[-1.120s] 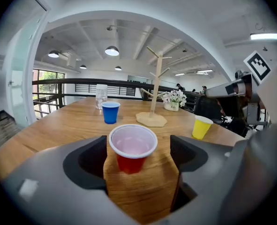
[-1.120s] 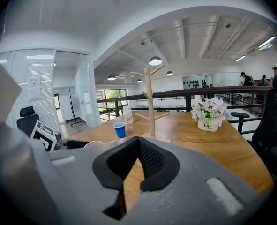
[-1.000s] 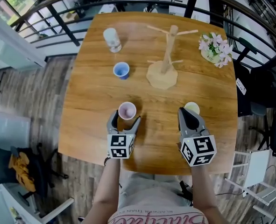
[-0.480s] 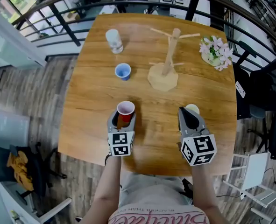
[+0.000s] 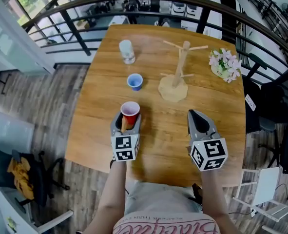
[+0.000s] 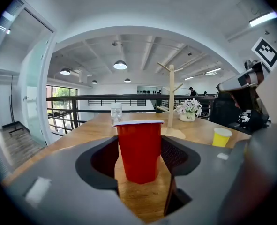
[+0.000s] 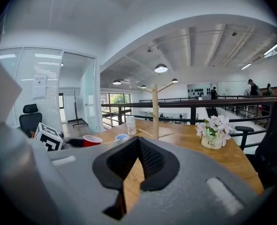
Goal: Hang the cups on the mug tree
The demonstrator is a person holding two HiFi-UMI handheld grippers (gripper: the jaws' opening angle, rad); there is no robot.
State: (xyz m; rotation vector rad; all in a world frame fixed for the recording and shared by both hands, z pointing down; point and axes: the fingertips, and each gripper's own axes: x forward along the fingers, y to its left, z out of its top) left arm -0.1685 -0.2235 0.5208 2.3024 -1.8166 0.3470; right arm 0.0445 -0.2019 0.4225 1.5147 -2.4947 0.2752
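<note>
The left gripper [image 5: 128, 123] is clamping the red cup [image 5: 130, 109] over the near table [image 5: 97, 130] — its thin wall could be buckling, or slipping before reaching the mug tree [image 5: 179, 67]. The right gripper [image 5: 194, 116] is hanging clenched, empty. A second ago the left jaws were gaping; they have just been closing.

Upright red plastic cup [image 5: 130, 110] is gripped in the left claw [image 5: 129, 119], its jaws just closed. Small blue cup [image 5: 135, 82], clear tumbler [image 5: 127, 51] and yellow cup [image 6: 221, 137] stand on the worktop [image 5: 100, 116] near the wooden mug tree [image 5: 180, 69].
</note>
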